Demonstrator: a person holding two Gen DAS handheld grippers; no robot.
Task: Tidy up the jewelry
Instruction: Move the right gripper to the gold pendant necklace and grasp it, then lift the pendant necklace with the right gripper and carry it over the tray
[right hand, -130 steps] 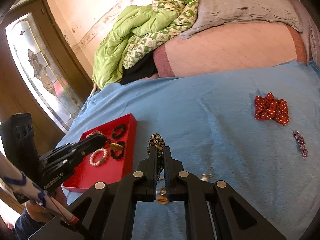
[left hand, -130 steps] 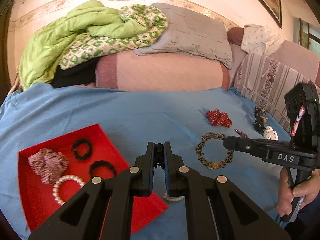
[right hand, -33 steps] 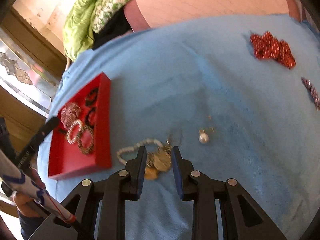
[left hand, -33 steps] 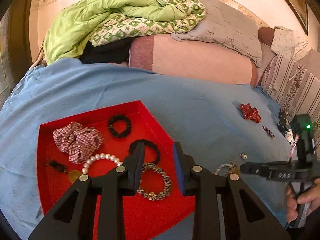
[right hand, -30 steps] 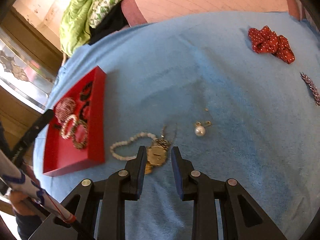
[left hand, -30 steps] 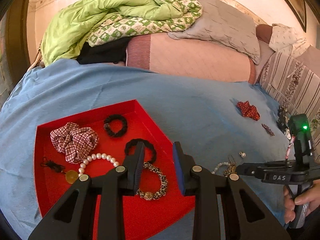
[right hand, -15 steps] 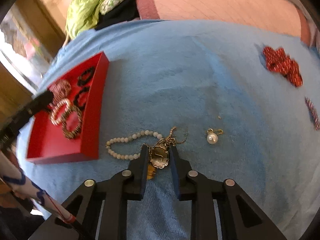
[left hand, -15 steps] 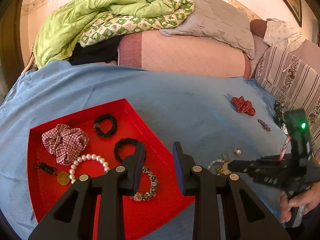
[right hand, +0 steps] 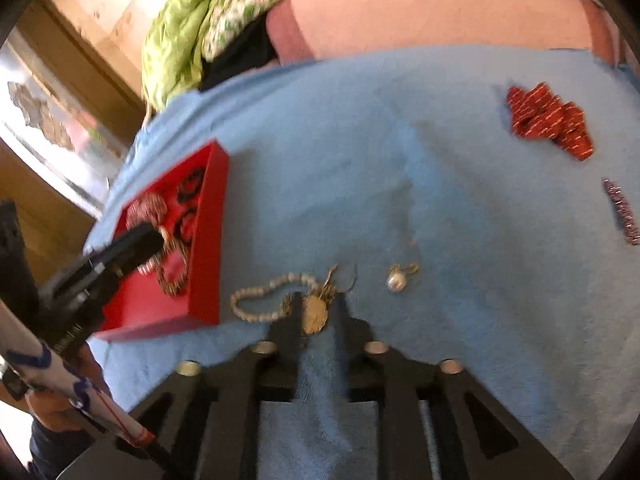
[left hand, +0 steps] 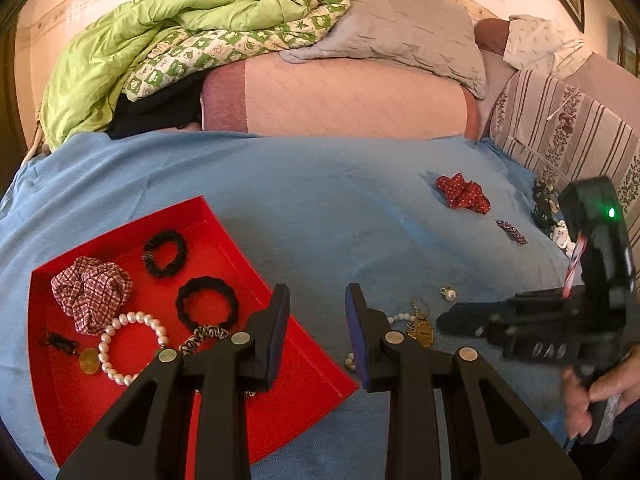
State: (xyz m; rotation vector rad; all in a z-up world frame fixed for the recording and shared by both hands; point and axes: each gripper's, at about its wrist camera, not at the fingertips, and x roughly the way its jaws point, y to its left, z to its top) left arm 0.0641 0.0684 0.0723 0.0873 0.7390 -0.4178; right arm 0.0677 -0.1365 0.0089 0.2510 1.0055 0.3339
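A red tray [left hand: 248, 420] lies on the blue bedspread and holds a plaid scrunchie [left hand: 90, 294], two black hair ties [left hand: 206, 306], a pearl bracelet [left hand: 132, 346], a leopard bracelet [left hand: 204, 334] and a small gold pendant [left hand: 89, 361]. My left gripper [left hand: 318, 324] is open and empty above the tray's right edge. My right gripper [right hand: 318, 312] is open, its fingers on either side of a gold pendant [right hand: 314, 314] tangled with a white bead bracelet [right hand: 260, 298]. The right gripper also shows in the left wrist view [left hand: 452, 320].
A pearl earring [right hand: 397, 280], a red polka-dot bow [right hand: 550, 122] and a beaded hair clip [right hand: 622, 212] lie loose on the bedspread. More trinkets [left hand: 550, 212] sit by the striped cushion. Pillows and a green quilt [left hand: 160, 48] are piled at the back.
The left gripper let the leopard bracelet go in the tray, opened and drew back. The right gripper came down over the gold pendant, jaws narrowing around it.
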